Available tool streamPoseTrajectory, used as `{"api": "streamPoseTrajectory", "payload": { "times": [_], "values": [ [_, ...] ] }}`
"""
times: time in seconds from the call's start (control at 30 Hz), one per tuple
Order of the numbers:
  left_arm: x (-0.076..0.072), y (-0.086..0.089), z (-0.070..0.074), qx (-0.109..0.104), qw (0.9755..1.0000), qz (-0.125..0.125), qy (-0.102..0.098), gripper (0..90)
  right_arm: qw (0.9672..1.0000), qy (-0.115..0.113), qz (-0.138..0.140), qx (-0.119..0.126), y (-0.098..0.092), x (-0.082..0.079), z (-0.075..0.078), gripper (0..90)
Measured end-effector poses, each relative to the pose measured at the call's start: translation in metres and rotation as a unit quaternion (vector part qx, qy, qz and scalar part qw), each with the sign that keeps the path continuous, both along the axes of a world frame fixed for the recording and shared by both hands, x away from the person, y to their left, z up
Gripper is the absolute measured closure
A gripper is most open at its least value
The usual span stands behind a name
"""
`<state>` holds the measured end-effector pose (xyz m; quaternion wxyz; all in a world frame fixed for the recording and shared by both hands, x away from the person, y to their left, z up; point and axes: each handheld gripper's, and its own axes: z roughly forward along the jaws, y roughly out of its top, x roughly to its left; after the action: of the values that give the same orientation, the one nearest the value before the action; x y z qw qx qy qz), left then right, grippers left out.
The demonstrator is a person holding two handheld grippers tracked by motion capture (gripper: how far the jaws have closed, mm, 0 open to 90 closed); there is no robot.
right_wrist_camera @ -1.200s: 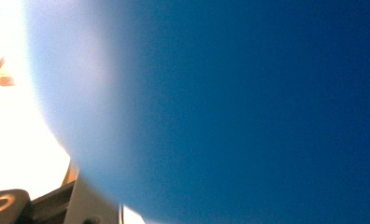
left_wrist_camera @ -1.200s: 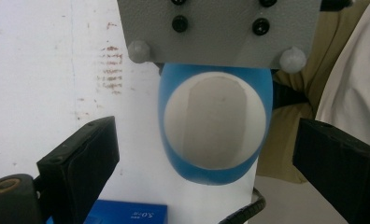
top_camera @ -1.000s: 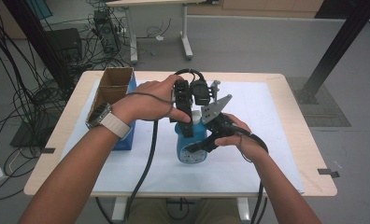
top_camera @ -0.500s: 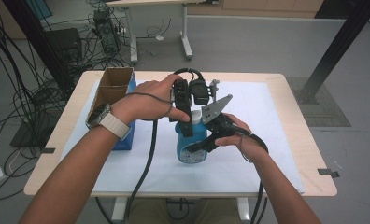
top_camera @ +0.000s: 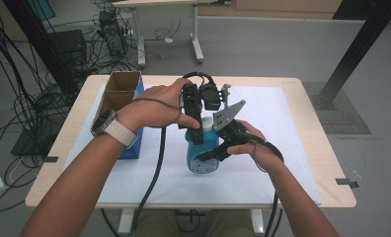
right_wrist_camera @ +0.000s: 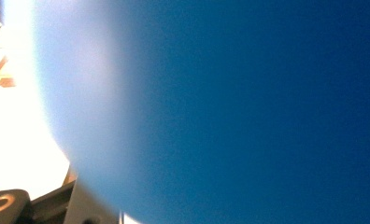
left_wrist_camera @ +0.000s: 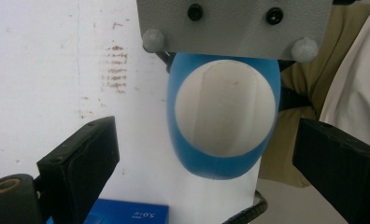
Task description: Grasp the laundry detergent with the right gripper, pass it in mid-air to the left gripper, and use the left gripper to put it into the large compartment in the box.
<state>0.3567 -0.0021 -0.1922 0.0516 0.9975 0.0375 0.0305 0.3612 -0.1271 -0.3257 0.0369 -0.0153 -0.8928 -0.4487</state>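
1 blue bottle [top_camera: 203, 150], right gripper [top_camera: 218, 150] seemingly clamping it, left gripper [left_wrist_camera: 206, 154] spread above.

Black gripper [top_camera: 196, 129] bodies trail black cables; a pale-strapped watch [top_camera: 109, 127] circles one wrist.

Lab or test room, grey floor, loose cables [top_camera: 33, 106], computer tower [top_camera: 67, 47], black frame posts [top_camera: 354, 49], second desk [top_camera: 164, 5], papered surface [top_camera: 302, 163].

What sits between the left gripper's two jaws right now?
In the left gripper view, the blue bottle with its white cap sits below and between the open jaws of the left gripper, untouched by either. The white mat lies beneath.
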Motion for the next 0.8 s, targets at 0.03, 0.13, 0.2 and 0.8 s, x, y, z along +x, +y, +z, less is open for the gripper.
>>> {"api": "streamPoseTrajectory", "payload": {
  "times": [0.03,0.13,0.2,0.8],
  "values": [
    [0.0,0.0,0.0,0.0,1.0,-0.001,0.0,7.7,1.0,-0.001,-0.001,0.001,0.0,0.0,0.0001,43.7],
    [-0.0003,0.0002,0.0004,0.0,1.0,-0.001,0.001,7.6,1.0,-0.001,0.002,0.001,0.0001,0.0,0.0005,43.7],
    [0.0001,0.0005,0.0004,0.001,1.0,-0.001,-0.001,7.6,1.0,-0.003,0.002,0.001,0.0003,0.0,0.0001,43.7],
    [0.0001,0.0013,0.0003,-0.004,1.0,0.002,-0.002,7.7,1.0,0.001,0.0,0.0,-0.0011,0.0003,0.0007,43.7]
  ]
}}
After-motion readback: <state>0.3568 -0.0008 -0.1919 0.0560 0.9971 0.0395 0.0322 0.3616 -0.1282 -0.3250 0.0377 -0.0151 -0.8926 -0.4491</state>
